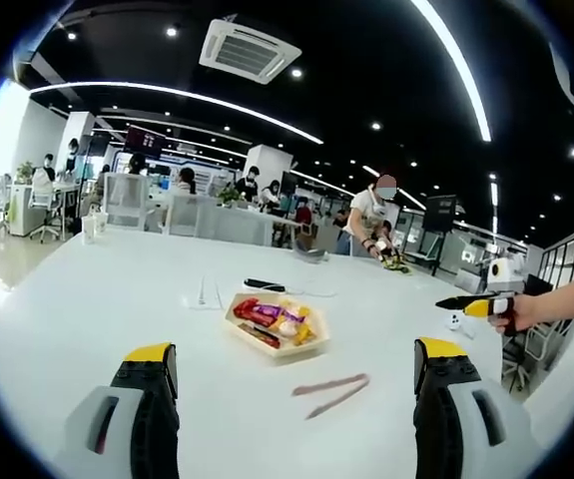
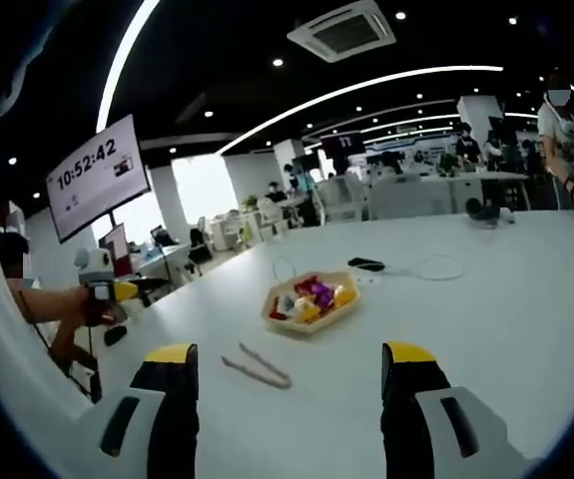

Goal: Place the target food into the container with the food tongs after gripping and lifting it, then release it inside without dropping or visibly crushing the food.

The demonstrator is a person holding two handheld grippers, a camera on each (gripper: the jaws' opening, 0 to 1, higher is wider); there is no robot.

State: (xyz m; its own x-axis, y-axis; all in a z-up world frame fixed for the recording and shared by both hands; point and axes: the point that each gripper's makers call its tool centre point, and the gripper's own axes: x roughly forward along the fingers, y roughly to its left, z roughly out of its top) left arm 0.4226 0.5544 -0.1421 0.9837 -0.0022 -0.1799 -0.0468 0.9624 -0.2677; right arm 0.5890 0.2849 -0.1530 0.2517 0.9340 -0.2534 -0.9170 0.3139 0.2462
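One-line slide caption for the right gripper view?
Open right gripper faces pale tongs lying beside a tan tray of colourful food on the white table.

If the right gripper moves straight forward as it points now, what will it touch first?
Probably the food tongs, lying on the white table just ahead of the open right gripper; the food tray lies beyond. Depth is uncertain.
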